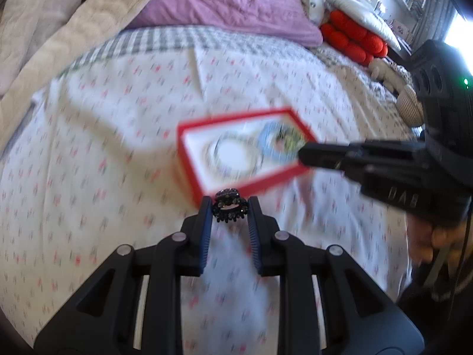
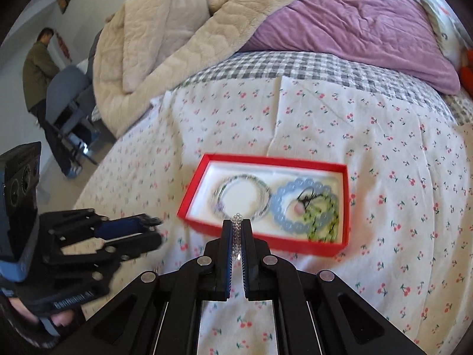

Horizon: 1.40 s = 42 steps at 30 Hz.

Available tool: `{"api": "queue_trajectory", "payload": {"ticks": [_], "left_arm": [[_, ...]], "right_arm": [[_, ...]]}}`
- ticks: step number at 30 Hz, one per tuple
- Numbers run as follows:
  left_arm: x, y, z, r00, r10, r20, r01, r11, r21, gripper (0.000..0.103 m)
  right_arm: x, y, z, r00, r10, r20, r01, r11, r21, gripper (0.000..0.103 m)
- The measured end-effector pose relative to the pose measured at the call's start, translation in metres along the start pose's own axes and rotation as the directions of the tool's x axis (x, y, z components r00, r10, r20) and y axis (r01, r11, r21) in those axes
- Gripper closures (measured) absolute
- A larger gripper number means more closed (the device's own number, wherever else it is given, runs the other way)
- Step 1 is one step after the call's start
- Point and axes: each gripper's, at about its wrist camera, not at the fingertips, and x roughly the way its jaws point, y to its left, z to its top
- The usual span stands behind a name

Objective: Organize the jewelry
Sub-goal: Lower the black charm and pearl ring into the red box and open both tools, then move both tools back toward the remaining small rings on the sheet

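Note:
A red box [image 1: 189, 174] [image 2: 192, 195] with a white lining lies on the cherry-print bed sheet. It holds a clear bead bracelet [image 2: 245, 198], a blue bead bracelet [image 2: 283, 204] and a green bead strand [image 2: 325, 222]. My left gripper [image 1: 230, 207] is shut on a small black hair claw clip [image 1: 229, 205], just short of the box's near corner. My right gripper [image 2: 237, 227] is shut on a clear crystal bead strand [image 2: 237, 230], over the box's near rim. The right gripper also shows in the left wrist view [image 1: 307, 151], the left gripper in the right wrist view [image 2: 153, 227].
A purple pillow [image 2: 354, 20] and a beige blanket [image 2: 177, 29] lie at the head of the bed. A red cushion [image 1: 354, 41] sits at the far right. A person [image 2: 38, 68] stands by a chair off the bed's left side.

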Motion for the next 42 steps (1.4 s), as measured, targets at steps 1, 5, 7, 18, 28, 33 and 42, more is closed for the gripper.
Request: {"api": "queue_trajectory", "payload": {"ticks": [1, 5, 7, 18, 28, 33, 42], "left_arm": [[0.007, -0.004, 0.009, 1.0, 0.001, 0.016, -0.001, 1.0, 0.007, 0.077], [0.031, -0.007, 0.024, 1.0, -0.022, 0.016, 0.022, 1.0, -0.018, 0.077], [0.047, -0.009, 0.028, 1.0, -0.026, 0.004, 0.026, 0.999, -0.02, 0.077], [0.067, -0.005, 0.028, 1.0, 0.019, -0.018, -0.02, 0.999, -0.03, 0.053], [0.043, -0.004, 0.023, 1.0, 0.023, -0.005, -0.023, 0.999, -0.039, 0.032], [0.034, -0.004, 0.017, 0.998, 0.054, -0.006, -0.055, 0.998, -0.035, 0.025], [0.024, 0.002, 0.001, 0.991, 0.12, -0.056, -0.122, 0.992, -0.037, 0.012]], "right_arm": [[0.001, -0.004, 0.004, 1.0, 0.006, 0.005, -0.006, 1.0, 0.02, 0.098], [0.007, -0.024, 0.015, 0.998, 0.058, 0.017, -0.06, 0.99, 0.128, 0.098], [0.012, -0.03, 0.017, 0.998, 0.061, 0.012, -0.062, 0.986, 0.153, 0.098], [0.023, -0.052, 0.018, 0.998, 0.065, -0.01, -0.061, 0.974, 0.217, 0.087], [0.018, -0.054, 0.017, 1.0, 0.021, -0.021, -0.016, 0.978, 0.207, 0.08], [0.013, -0.053, 0.016, 1.0, 0.007, 0.006, -0.008, 0.978, 0.208, 0.045], [-0.007, -0.041, 0.009, 1.0, 0.001, 0.015, -0.003, 0.989, 0.145, 0.029]]}}
